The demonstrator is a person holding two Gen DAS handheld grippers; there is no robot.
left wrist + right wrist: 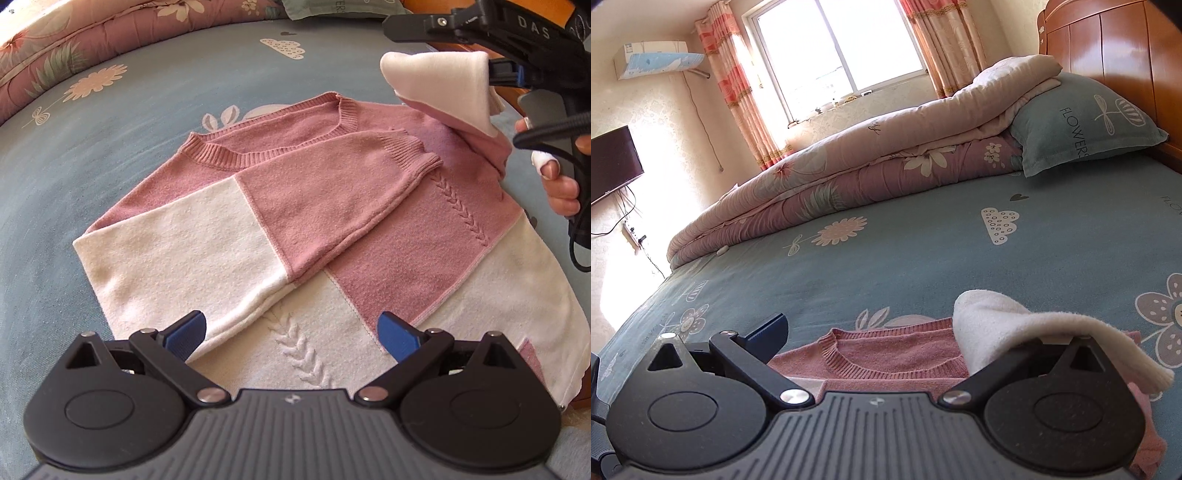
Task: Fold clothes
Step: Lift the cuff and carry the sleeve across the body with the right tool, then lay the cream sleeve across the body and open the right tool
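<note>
A pink and white knit sweater (369, 236) lies flat on the blue bed sheet (129, 147), with one sleeve (325, 192) folded across its chest. My left gripper (291, 334) hovers open over the white hem, holding nothing. At the upper right my right gripper (391, 46) stands with its jaws wide apart. The other sleeve's white end (439, 81) is lifted and draped over one of its fingers. In the right wrist view that white sleeve end (1004, 325) covers the right finger of the right gripper (882, 328), and the pink collar (886, 354) shows beneath.
A person's hand (557, 184) holds the right gripper's handle. A folded floral quilt (849, 173) and a blue pillow (1082, 122) lie along the far side of the bed, in front of a wooden headboard (1108, 48). Open sheet lies beyond the sweater.
</note>
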